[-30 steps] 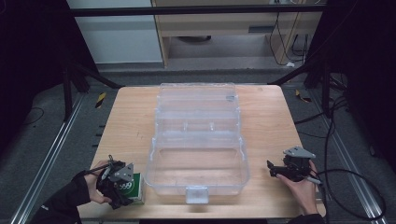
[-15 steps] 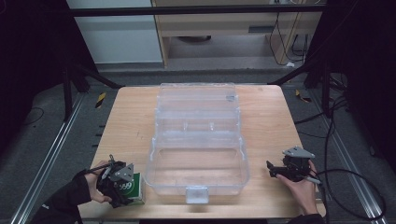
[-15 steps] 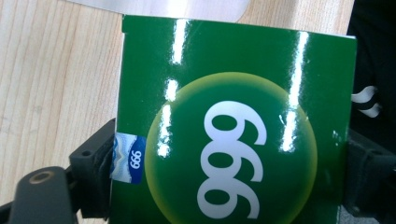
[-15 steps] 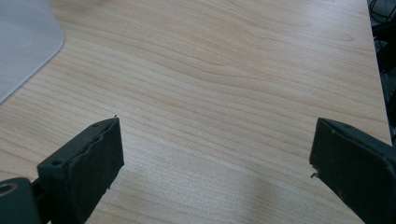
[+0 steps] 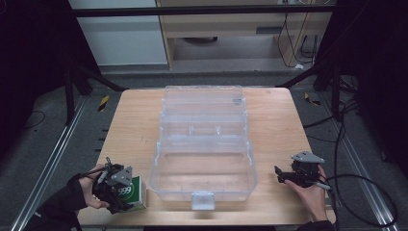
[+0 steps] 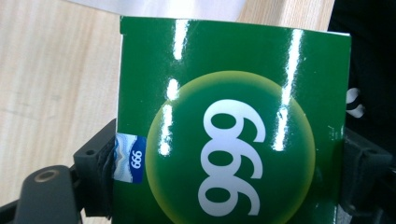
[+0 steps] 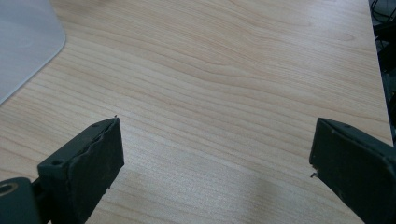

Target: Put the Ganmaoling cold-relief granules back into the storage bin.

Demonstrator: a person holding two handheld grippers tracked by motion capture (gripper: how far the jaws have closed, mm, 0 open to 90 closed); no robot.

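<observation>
A green carton printed "999" lies on the wooden table at the front left, beside a clear plastic case. My left gripper is over it. In the left gripper view the carton sits between the two black jaws, and both pads press on its sides. These jaws have just been closing on the carton. At the front right, my right gripper rests low over bare wood. Its jaws stand wide apart with nothing between them.
The clear case stands open in the middle of the table, with its lid laid back toward the far edge and a latch at the front. One corner of it lies to the left of the right gripper. Cables trail off the table's right side.
The left gripper has settled slightly closer onto the green carton. The right hand and gripper have not moved.
</observation>
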